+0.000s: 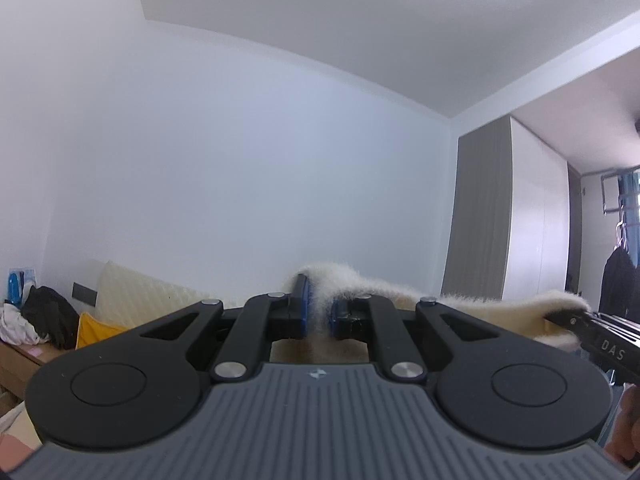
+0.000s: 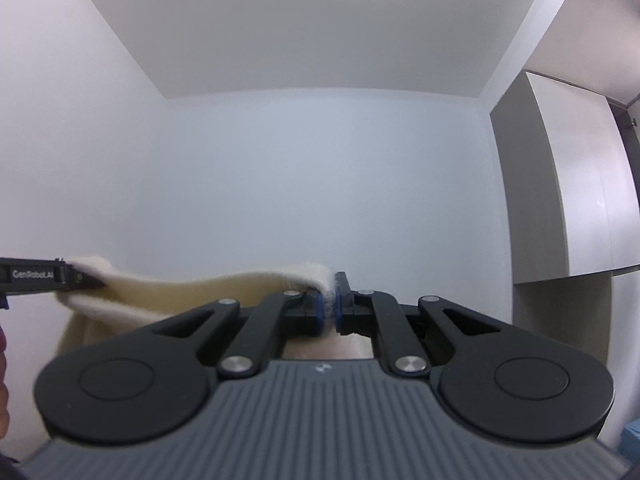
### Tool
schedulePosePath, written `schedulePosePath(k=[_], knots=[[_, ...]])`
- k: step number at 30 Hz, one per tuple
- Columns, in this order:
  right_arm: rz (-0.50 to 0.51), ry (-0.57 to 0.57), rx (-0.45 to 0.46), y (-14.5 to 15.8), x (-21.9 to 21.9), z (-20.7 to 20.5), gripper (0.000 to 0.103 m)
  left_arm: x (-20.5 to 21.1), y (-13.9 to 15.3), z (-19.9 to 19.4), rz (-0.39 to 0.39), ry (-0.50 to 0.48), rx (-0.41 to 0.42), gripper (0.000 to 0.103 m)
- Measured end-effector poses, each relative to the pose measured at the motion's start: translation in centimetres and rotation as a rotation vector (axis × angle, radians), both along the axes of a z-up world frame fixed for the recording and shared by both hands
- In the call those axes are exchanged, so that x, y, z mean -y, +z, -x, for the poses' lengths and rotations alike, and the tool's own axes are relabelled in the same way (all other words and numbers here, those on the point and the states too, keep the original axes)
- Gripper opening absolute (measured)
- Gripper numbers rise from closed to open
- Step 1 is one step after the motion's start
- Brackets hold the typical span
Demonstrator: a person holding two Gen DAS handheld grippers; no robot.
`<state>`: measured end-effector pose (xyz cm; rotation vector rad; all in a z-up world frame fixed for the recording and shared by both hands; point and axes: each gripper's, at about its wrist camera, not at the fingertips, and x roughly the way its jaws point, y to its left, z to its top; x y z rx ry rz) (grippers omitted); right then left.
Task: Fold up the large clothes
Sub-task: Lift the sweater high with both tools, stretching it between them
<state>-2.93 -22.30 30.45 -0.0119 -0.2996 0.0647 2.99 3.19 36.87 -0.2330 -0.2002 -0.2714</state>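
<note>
**Listener:** Fingers first, please. What are they doing?

**Onlooker:** Both pairs are clamped on cloth. On the left gripper [image 1: 318, 312], the blue-padded fingers [image 1: 301, 300] pinch a fold of a cream fleece garment [image 1: 384, 292], with pale fuzz filling the narrow gap between them. The right gripper [image 2: 328, 308] does the same at another spot on the garment's top edge; its pads are almost touching, with only a thin tuft of fleece between.

**Listener:** Where is the garment?

**Onlooker:** Held up in the air between the two tools. Its fuzzy top edge runs like a sagging band from one gripper across to the other, and the rest hangs below, mostly hidden behind the gripper bodies. In the left wrist view, the right gripper shows at the right edge as a black bar biting the cloth's end. In the right wrist view, the left one enters from the left edge the same way.

**Listener:** And the room?

**Onlooker:** Both tools point slightly upward at a plain white wall [image 1: 240, 160] and ceiling. A tall grey and white wardrobe [image 1: 508, 216] stands to the right. Low on the left are a cream quilted headboard [image 1: 136, 300], a yellow pillow [image 1: 94, 330], and a wooden side table [image 1: 20, 356] piled with dark and white clothes. Dark clothing hangs on a hanger [image 1: 618, 280] at the far right. Part of the person's hand [image 2: 3, 368] shows at the left edge of the right wrist view.
</note>
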Motion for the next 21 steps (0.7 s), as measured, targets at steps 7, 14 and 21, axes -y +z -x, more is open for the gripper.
schedulePosePath(k=[7,14,21], knots=[[-0.016,0.050,-0.062,-1.4,-2.3,-2.8,0.008,-2.2,-1.4,-2.1,-0.016,0.040,-0.050,0.012],[-0.045,0.053,-0.291,-10.7,-4.0,-15.1,0.009,-3.9,-8.5,-13.9,-0.026,0.025,-0.256,0.012],[-0.097,0.045,-0.511,-20.4,-5.9,-32.7,0.009,-5.3,-20.4,-32.9,0.029,0.020,-0.482,0.012]])
